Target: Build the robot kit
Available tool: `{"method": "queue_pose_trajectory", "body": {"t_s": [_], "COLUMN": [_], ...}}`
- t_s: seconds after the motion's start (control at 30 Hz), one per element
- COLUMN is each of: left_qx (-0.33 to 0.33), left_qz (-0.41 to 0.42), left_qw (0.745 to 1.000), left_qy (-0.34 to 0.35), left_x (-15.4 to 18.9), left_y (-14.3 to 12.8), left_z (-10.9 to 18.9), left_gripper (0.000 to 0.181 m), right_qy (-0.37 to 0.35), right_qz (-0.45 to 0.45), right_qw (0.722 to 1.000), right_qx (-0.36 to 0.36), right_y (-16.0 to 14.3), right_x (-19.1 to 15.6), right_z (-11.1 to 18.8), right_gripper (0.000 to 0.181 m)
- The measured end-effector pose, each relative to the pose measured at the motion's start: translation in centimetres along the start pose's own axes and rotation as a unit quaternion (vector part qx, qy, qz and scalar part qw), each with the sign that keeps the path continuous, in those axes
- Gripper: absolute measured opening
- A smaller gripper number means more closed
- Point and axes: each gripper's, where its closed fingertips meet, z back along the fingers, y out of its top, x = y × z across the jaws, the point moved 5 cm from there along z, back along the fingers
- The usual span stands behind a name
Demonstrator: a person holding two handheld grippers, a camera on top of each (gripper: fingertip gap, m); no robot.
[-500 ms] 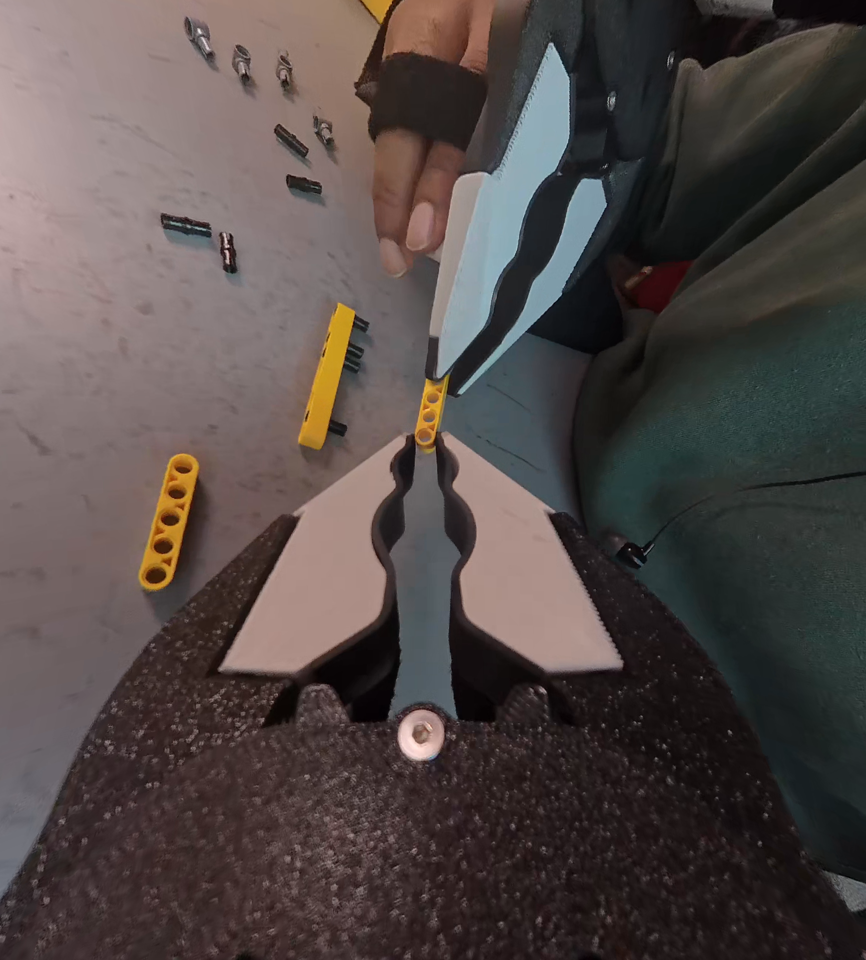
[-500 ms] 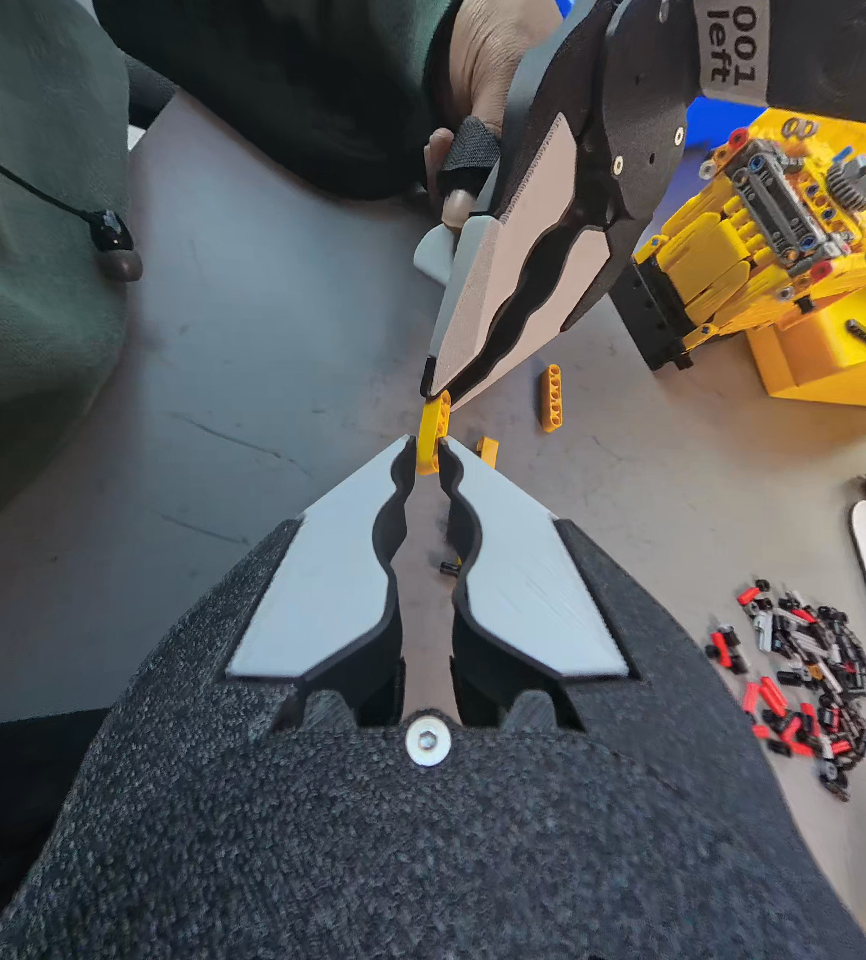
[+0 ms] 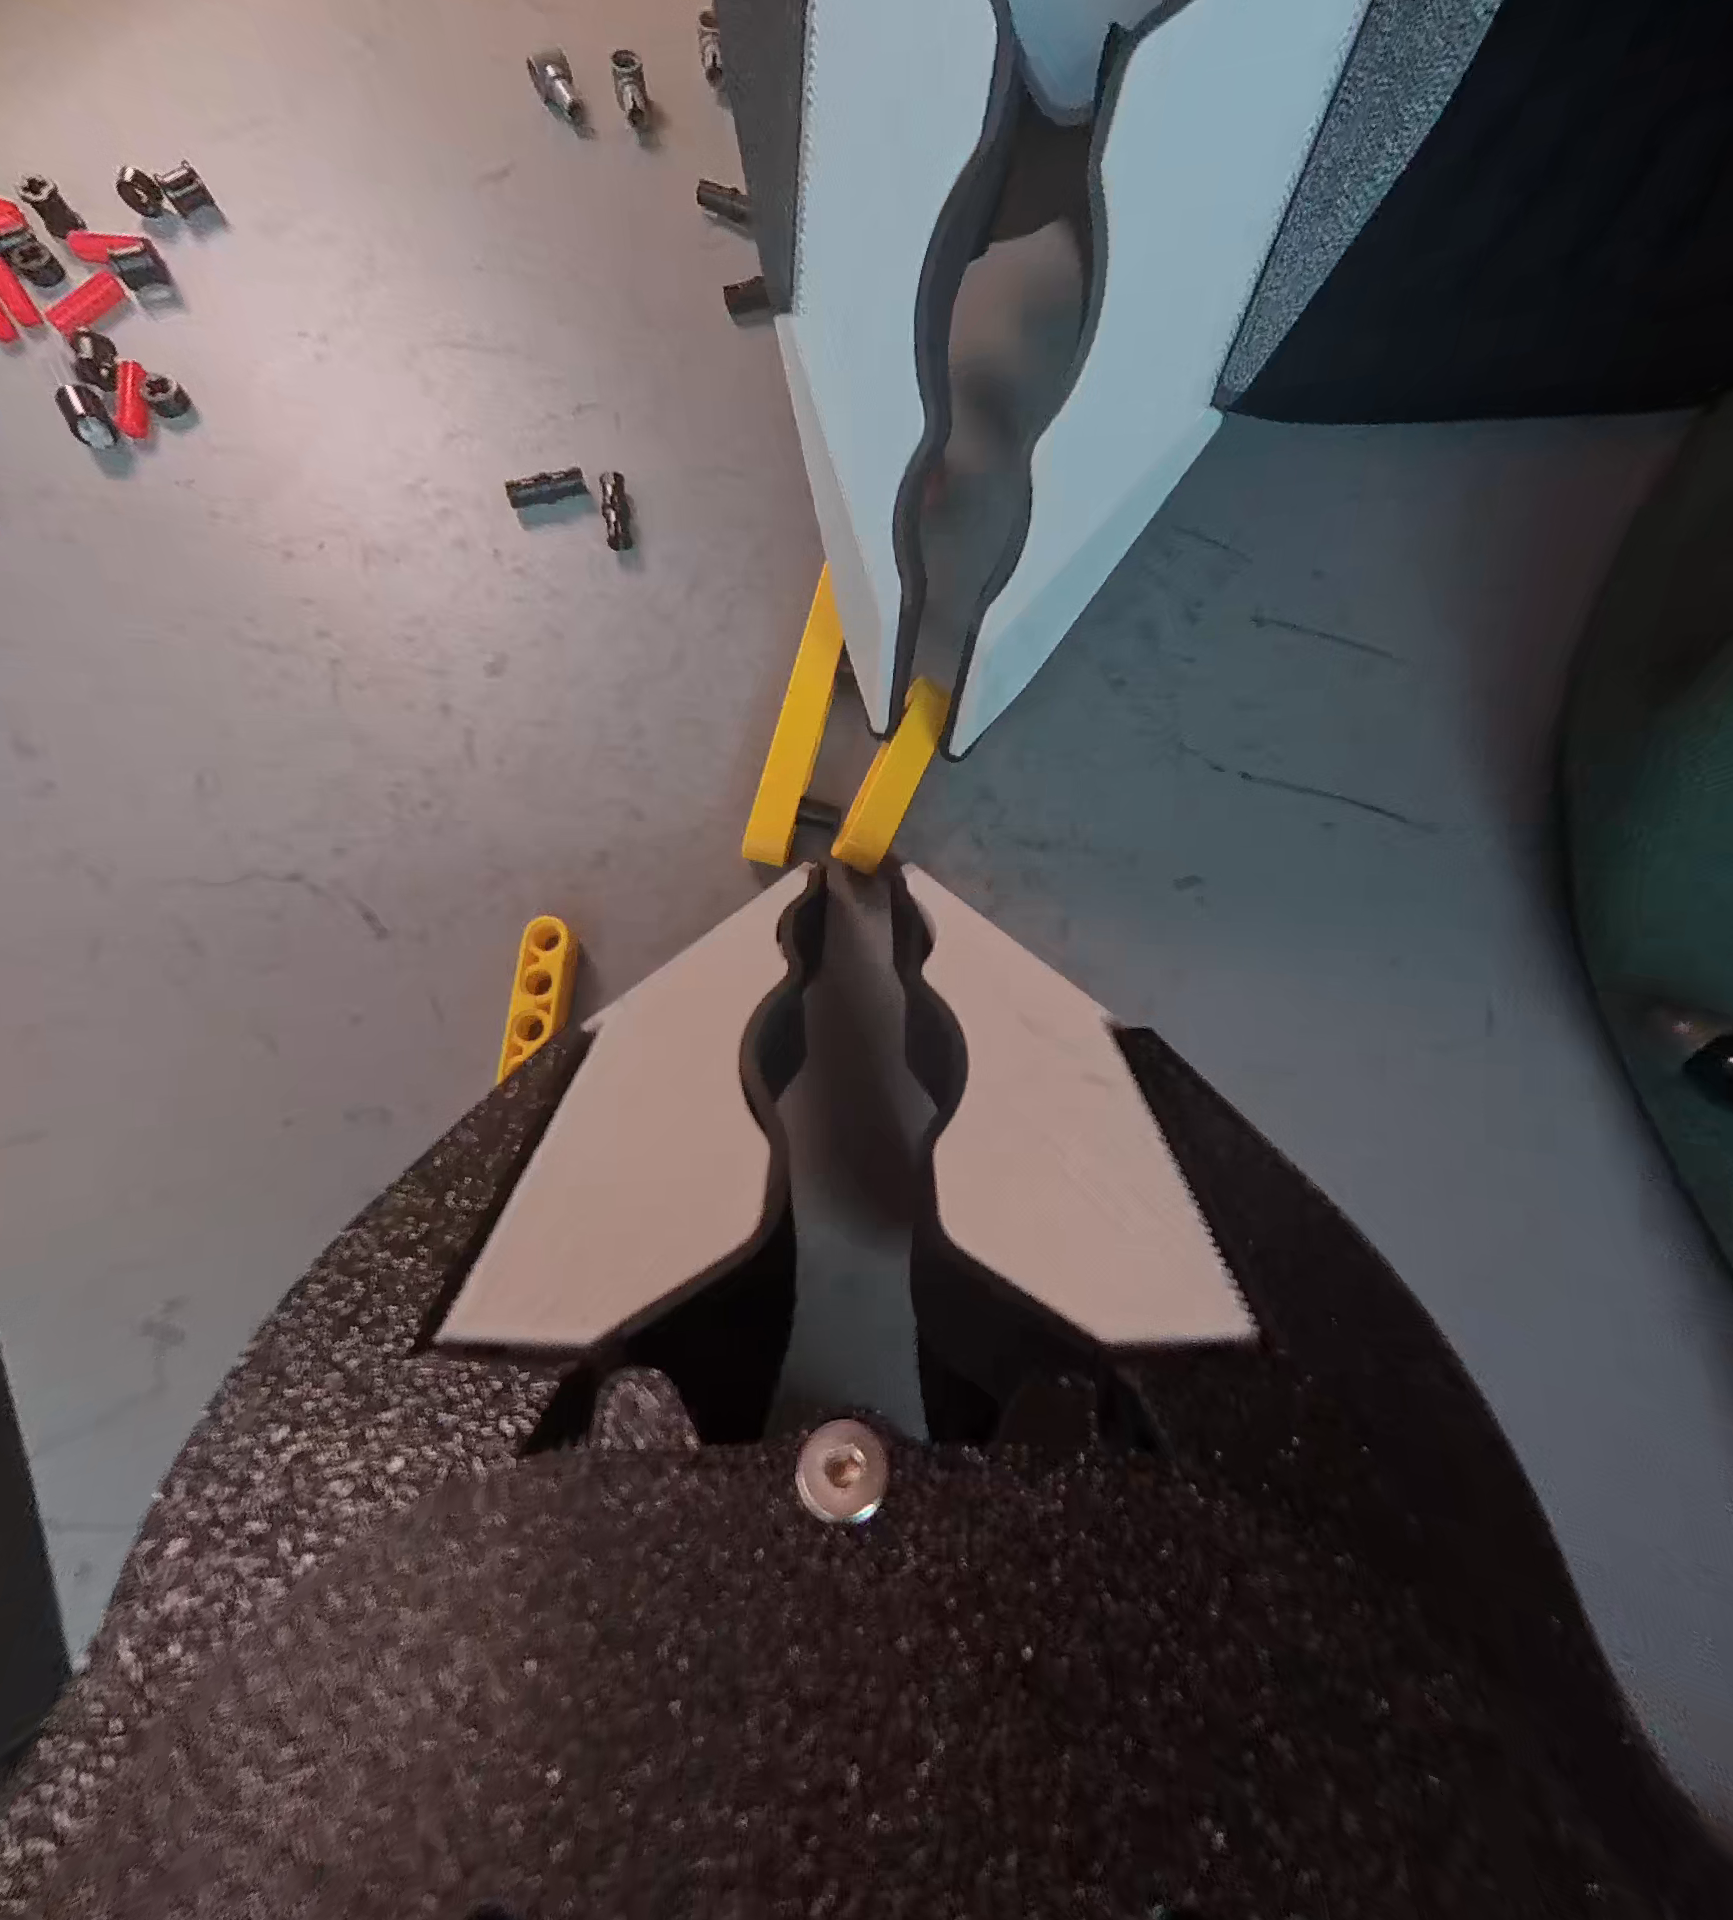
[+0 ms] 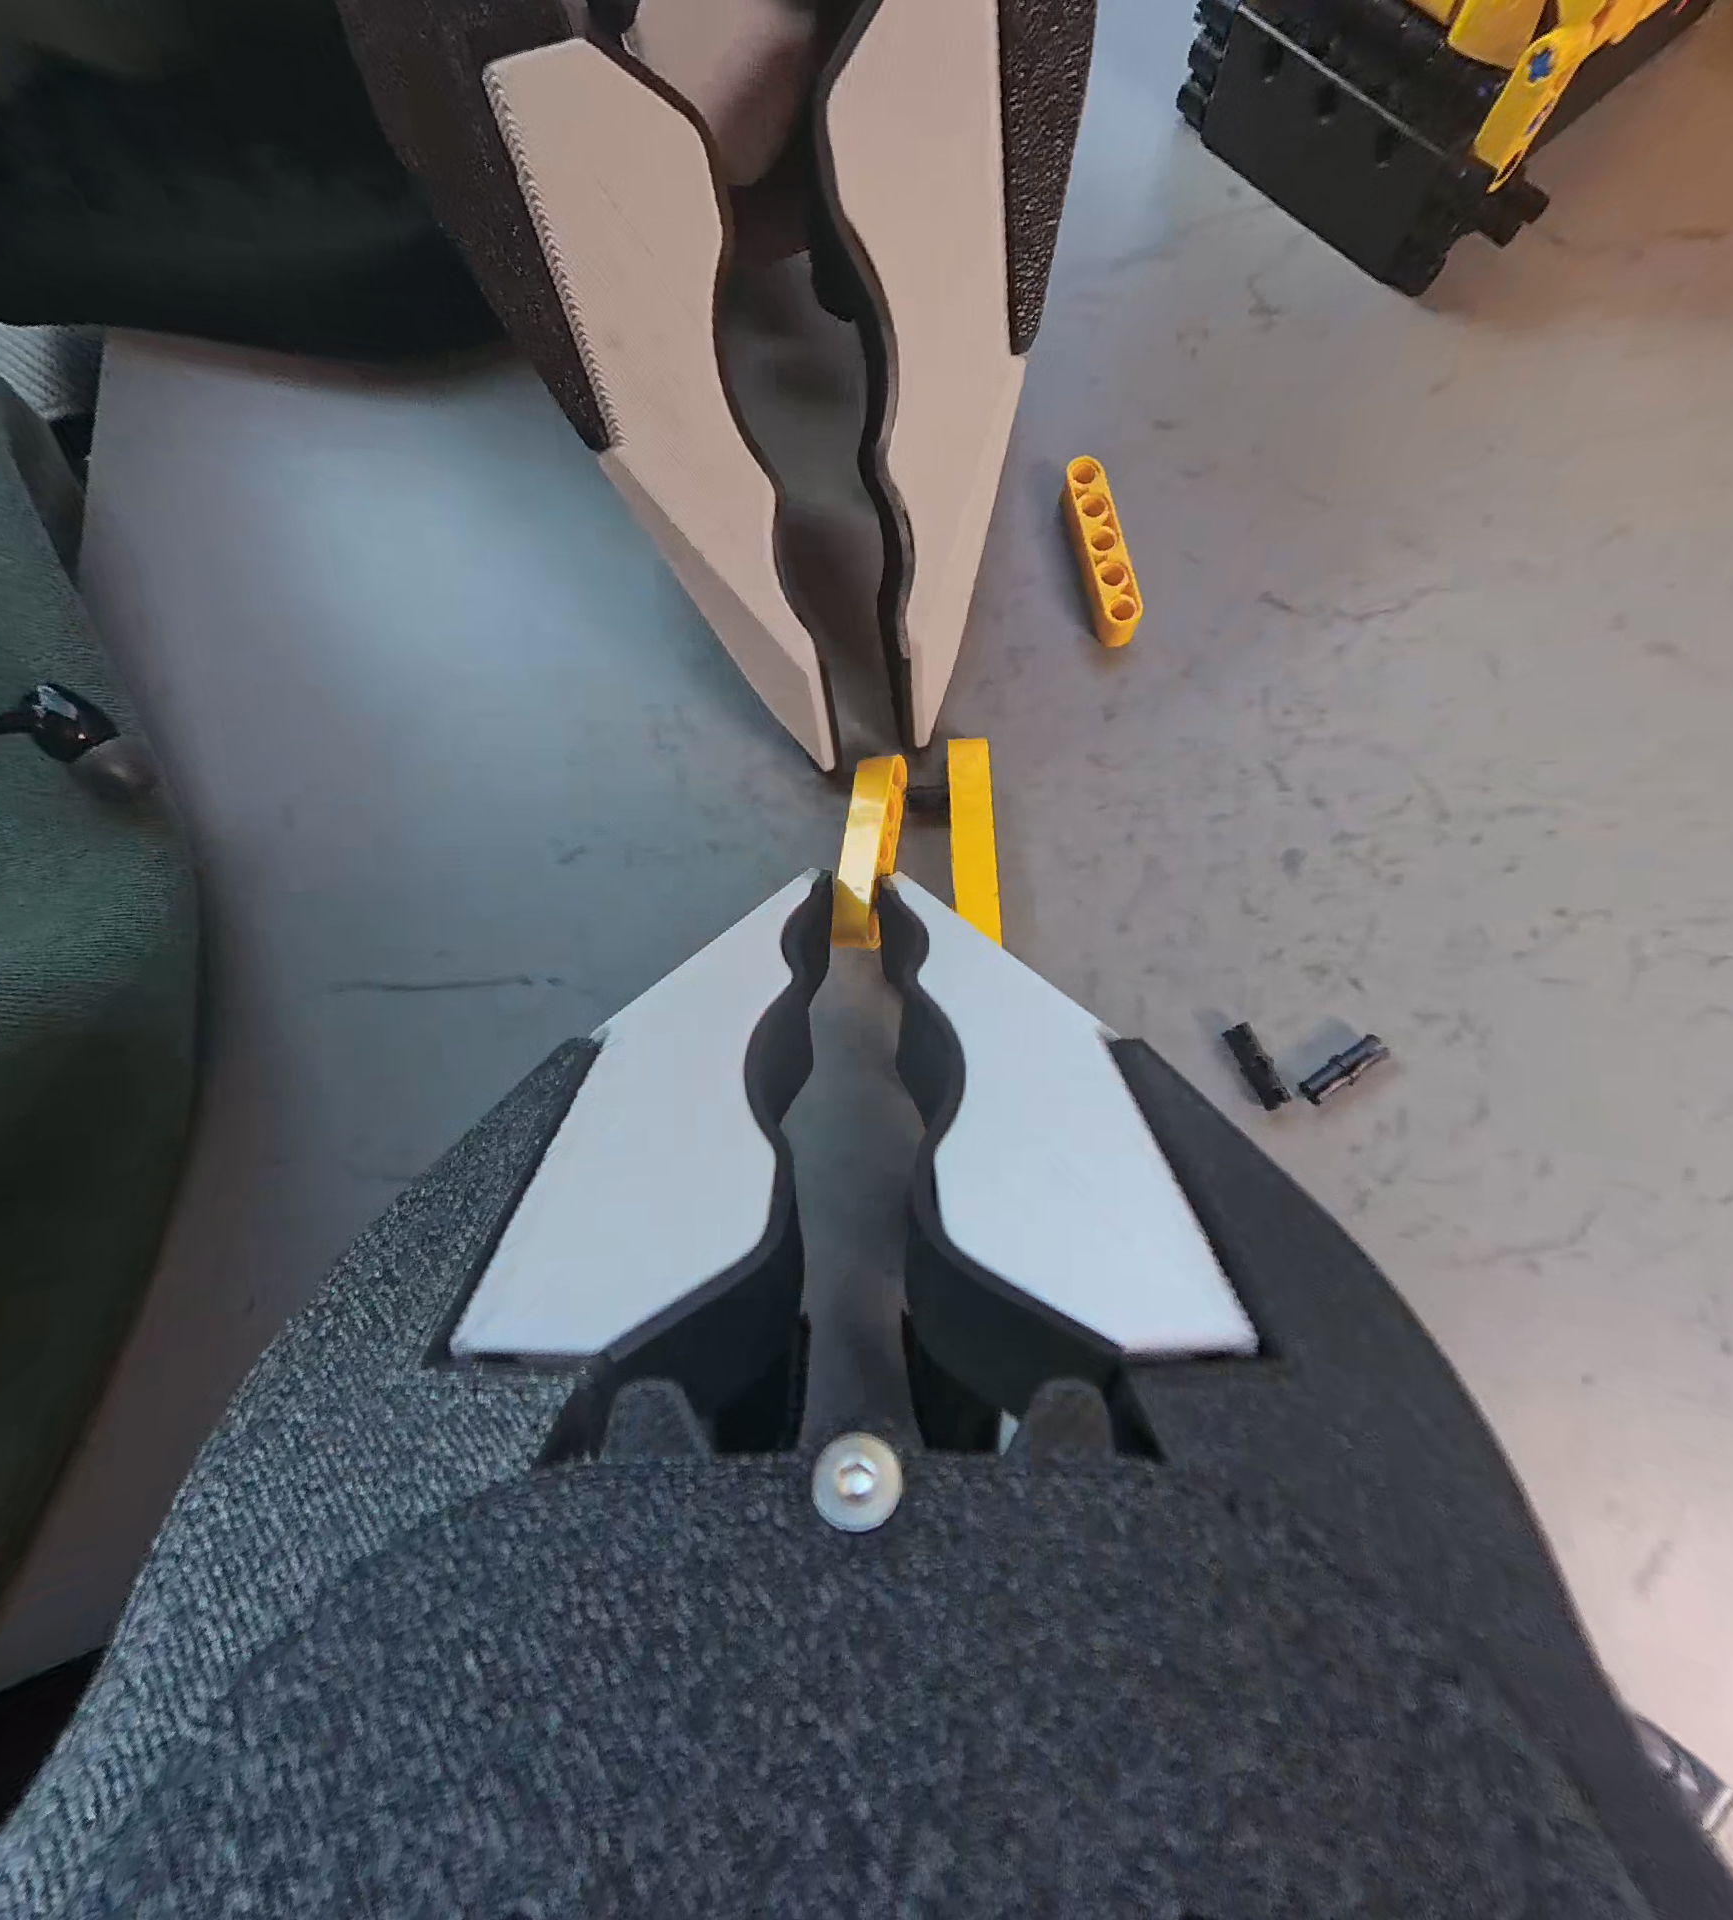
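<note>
Right gripper (image 4: 854,883) pinches a short yellow beam (image 4: 870,847) — left gripper's (image 3: 854,873) jaws slightly parted, empty, touching its end.

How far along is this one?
Done: the long yellow beam carries a black pin. In hand: the right gripper is shut on the short yellow beam beside it; the left gripper meets its far end, grip unclear. Left: a gap separates the two beams.

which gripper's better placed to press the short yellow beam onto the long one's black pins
Right, likely. The right gripper has its jaws shut on the short yellow plastic beam, beside the long yellow plastic beam; the left gripper is open at its end.
</note>
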Motion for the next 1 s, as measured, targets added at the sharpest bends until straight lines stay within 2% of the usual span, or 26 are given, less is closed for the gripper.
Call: {"method": "queue_pose_trajectory", "body": {"t_s": [0.3, 0.37, 0.47, 0.5, 0.57, 0.63, 0.8, 1.0], "left_qx": [0.002, 0.008, 0.008, 0.006, 0.004, 0.002, 0.004, 0.004], "left_qz": [-0.004, -0.002, -0.003, -0.004, -0.005, -0.008, -0.013, -0.015], "left_qw": [1.0, 1.0, 0.999, 0.999, 0.999, 0.999, 0.999, 0.999], "left_qy": [0.019, 0.025, 0.04, 0.042, 0.04, 0.039, 0.033, 0.032], "left_x": [-0.3, -0.5, -0.8, -0.9, -0.8, -0.8, -0.6, -0.5], "left_y": [-0.1, 0.1, 0.1, 0.0, 0.0, 0.1, 0.3, 0.4], "left_z": [0.6, 0.7, 0.6, 0.4, 0.2, -0.1, -0.4, -0.5], "left_gripper": [0.011, 0.016, 0.033, 0.037, 0.039, 0.038, 0.033, 0.029], "right_qy": [-0.034, -0.046, -0.039, -0.031, -0.022, -0.027, -0.026, -0.028], "right_qz": [0.037, 0.046, 0.032, 0.026, 0.019, 0.016, 0.021, 0.028], "right_qw": [0.999, 0.998, 0.999, 0.999, 0.999, 0.999, 0.999, 0.999], "right_qx": [0.015, 0.002, -0.015, -0.021, -0.025, -0.024, -0.02, -0.02], "right_y": [0.9, 0.8, 0.4, 0.3, 0.1, 0.1, 0.1, 0.2], "right_x": [0.4, 0.5, 0.4, 0.4, 0.6, 0.9, 1.3, 1.4], "right_z": [1.4, 1.0, 0.0, -0.2, -0.5, -0.4, -0.4, -0.5], "right_gripper": [0.018, 0.028, 0.051, 0.053, 0.051, 0.038, 0.025, 0.024]}}
